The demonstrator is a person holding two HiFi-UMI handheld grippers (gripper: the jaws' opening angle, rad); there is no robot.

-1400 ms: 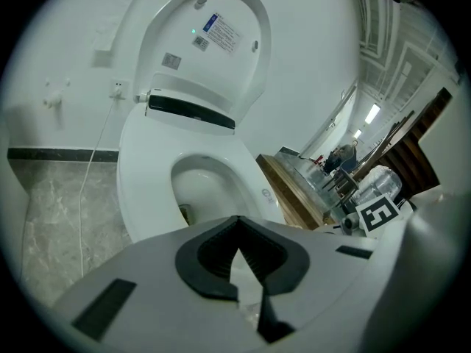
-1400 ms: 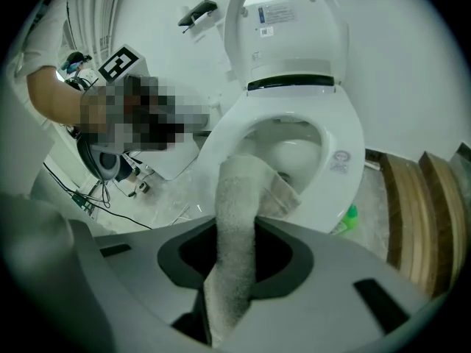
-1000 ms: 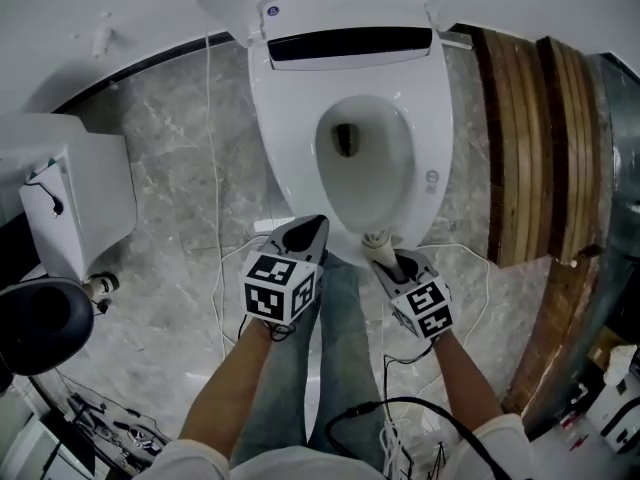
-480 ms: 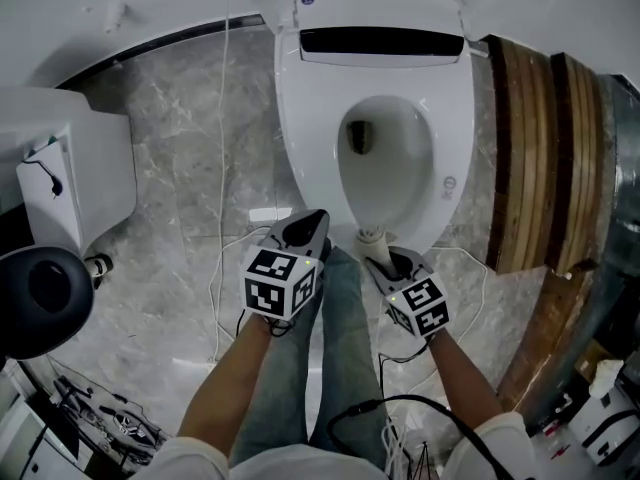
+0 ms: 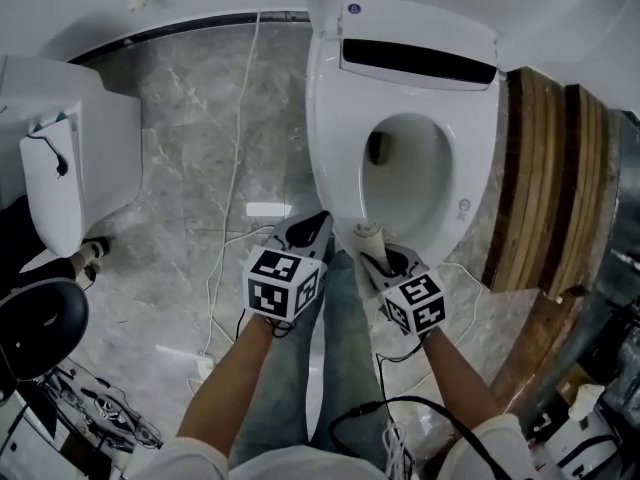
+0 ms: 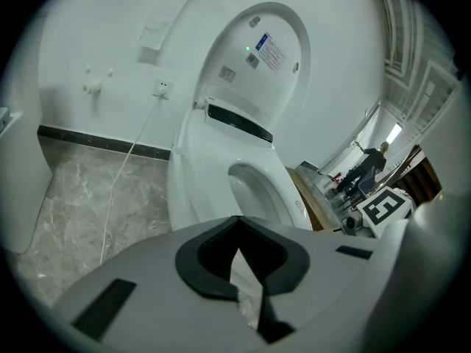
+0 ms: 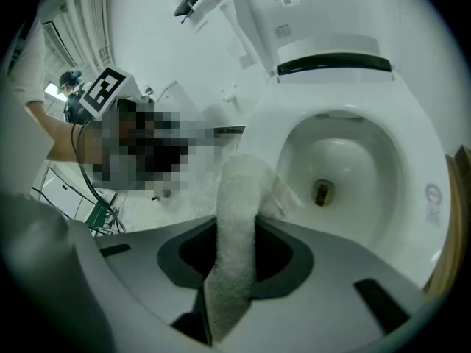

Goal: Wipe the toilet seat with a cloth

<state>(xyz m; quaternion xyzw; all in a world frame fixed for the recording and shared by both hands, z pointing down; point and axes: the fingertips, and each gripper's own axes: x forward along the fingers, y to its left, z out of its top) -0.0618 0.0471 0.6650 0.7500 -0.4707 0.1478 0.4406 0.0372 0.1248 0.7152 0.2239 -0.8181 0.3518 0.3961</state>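
**Holding a cloth at the front of the toilet seat**

Seen in the head view, both grippers sit side by side just below the middle of the frame, over the person's jeans-clad legs (image 5: 335,368).

The right gripper (image 5: 378,248) has its jaws clamped on a white terry cloth (image 5: 368,235). In the right gripper view, the cloth (image 7: 239,197) runs as a thick rolled strip up through the closed right gripper (image 7: 234,267), and its free end points toward the bowl (image 7: 346,168). In the head view, the cloth's tip lies at the front edge of the toilet seat (image 5: 335,148), at the lower end of the white oval. Neither view shows whether the cloth presses on the seat or hangs just clear of it.

The left gripper (image 5: 305,236) is to the left of the right one, off the seat's lower-left edge and above the marble floor (image 5: 190,168). In the left gripper view, the left gripper (image 6: 237,248) has its jaws drawn together, with only a thin slit between them and no object in their hold. The raised lid (image 6: 257,57) stands against the wall in the upper middle of that view.

A dark strip (image 5: 418,60) crosses the back of the seat. A wooden slatted panel (image 5: 545,168) runs down the right side of the head view. A white cable (image 5: 237,158) trails across the floor to the left of the toilet, and a white cabinet (image 5: 70,158) stands at the left edge of the frame.
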